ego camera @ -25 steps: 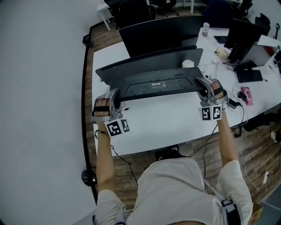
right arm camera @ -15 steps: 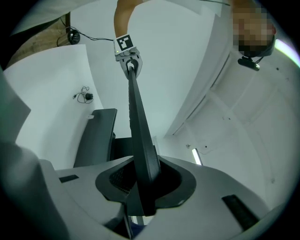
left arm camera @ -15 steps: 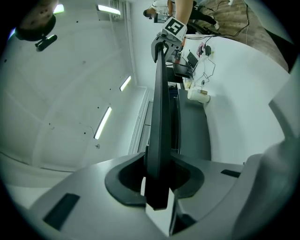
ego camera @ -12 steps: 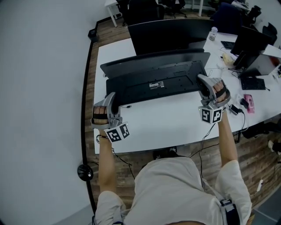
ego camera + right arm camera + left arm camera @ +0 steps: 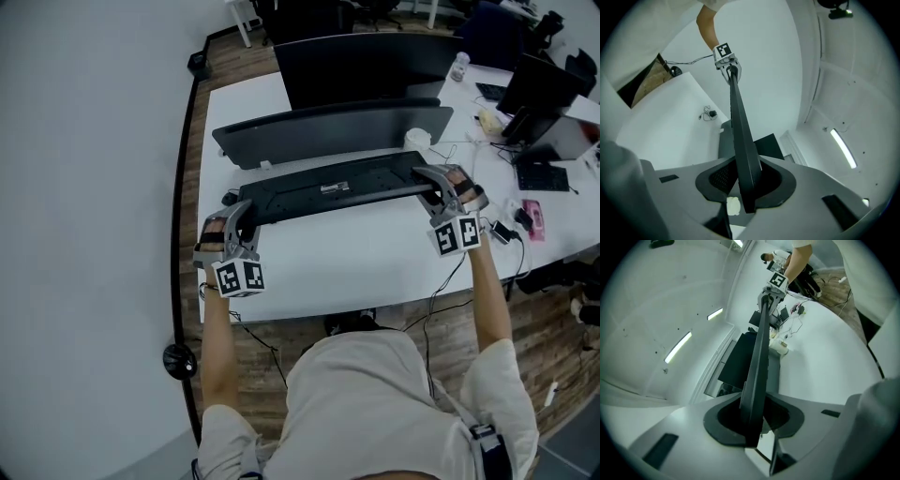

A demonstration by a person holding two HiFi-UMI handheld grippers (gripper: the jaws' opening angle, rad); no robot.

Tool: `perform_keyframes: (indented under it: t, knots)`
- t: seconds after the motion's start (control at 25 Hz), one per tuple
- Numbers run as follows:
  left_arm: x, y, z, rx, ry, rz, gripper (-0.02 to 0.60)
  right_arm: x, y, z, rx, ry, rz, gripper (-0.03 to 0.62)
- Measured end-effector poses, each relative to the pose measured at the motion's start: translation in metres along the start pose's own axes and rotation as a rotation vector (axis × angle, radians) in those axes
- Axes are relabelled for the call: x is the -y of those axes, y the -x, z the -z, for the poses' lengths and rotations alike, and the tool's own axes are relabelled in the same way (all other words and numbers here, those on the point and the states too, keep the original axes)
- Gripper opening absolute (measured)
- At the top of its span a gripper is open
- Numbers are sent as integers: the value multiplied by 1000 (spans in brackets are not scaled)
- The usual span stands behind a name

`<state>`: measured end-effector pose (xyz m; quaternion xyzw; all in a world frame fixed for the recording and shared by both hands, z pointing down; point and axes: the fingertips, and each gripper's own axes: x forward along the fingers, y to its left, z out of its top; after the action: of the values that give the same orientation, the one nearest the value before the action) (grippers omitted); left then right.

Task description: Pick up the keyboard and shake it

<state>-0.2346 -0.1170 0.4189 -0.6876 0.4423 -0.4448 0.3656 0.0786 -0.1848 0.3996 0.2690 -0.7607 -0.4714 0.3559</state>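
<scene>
- The white desk (image 5: 375, 262) fills the middle of the head view. Wood floor shows past its edges.
- A large dark monitor (image 5: 366, 66) stands at the desk's far side.
- A long dark panel (image 5: 328, 131) runs across the desk in front of the monitor, just behind the keyboard, so there is little room on that side.
- The keyboard (image 5: 375, 178) is held between the two grippers over the desk's middle, tipped so its underside and label face the head camera. Whether its lower edge touches the desk cannot be told.
- The left gripper (image 5: 246, 211) is clamped on the keyboard's left end, which sits edge-on between its jaws in the left gripper view.
- The right gripper (image 5: 433, 180) grips the right end the same way, jaws pressed on the thin edge.
- A second dark monitor (image 5: 542, 82) stands off to the right, well apart.
- A small black keyboard (image 5: 534, 176) lies in front of the second monitor.
- A white cup (image 5: 416, 139) stands just behind the held keyboard's right end, near the right gripper.
- A bottle (image 5: 457, 67) stands farther back on the right.
- A pink thing (image 5: 530, 214) lies near the right edge.
</scene>
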Motion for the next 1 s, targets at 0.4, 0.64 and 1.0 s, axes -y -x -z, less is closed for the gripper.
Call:
perform_keyframes:
  t: [0.4,0.64,1.0]
  knots:
    - [54,21,-9,319,475,616,120,-42,38,-4,189,-405,-606,133]
    - [49,34,-13,544,956,764,129,-27,66,-18,524,-867,-802,126]
    - [46,24,-8,800,1462,735,126,-19,49,7,764,-1524,-756,123]
